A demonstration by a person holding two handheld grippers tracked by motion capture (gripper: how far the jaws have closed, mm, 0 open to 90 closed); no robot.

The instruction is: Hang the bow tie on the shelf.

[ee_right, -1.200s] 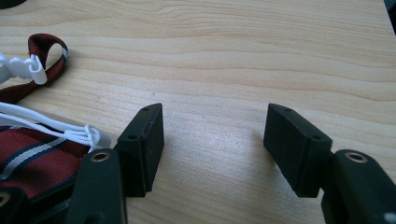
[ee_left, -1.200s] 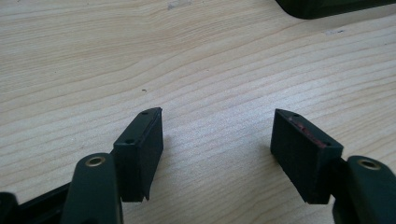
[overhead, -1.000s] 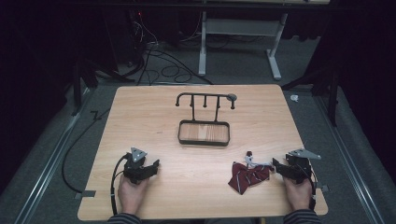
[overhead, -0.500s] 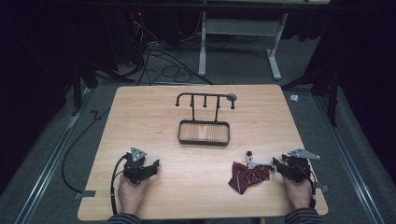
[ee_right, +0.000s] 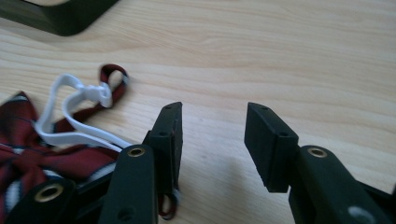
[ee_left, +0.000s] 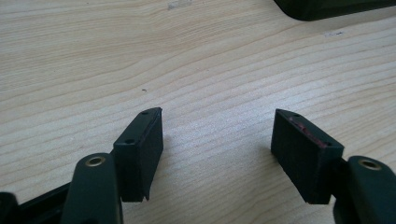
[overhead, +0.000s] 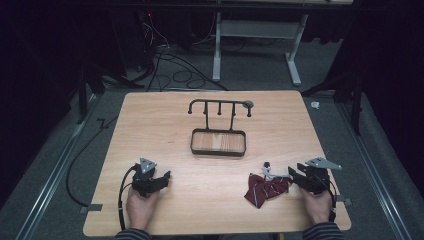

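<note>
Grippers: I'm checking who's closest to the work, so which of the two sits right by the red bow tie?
The right gripper: the bow tie lies just beside its open jaws, while the left gripper rests on bare table across from it.

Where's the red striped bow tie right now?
In the high view, the bow tie lies on the table's near right part, just left of the right gripper, nearer than the rack.
</note>
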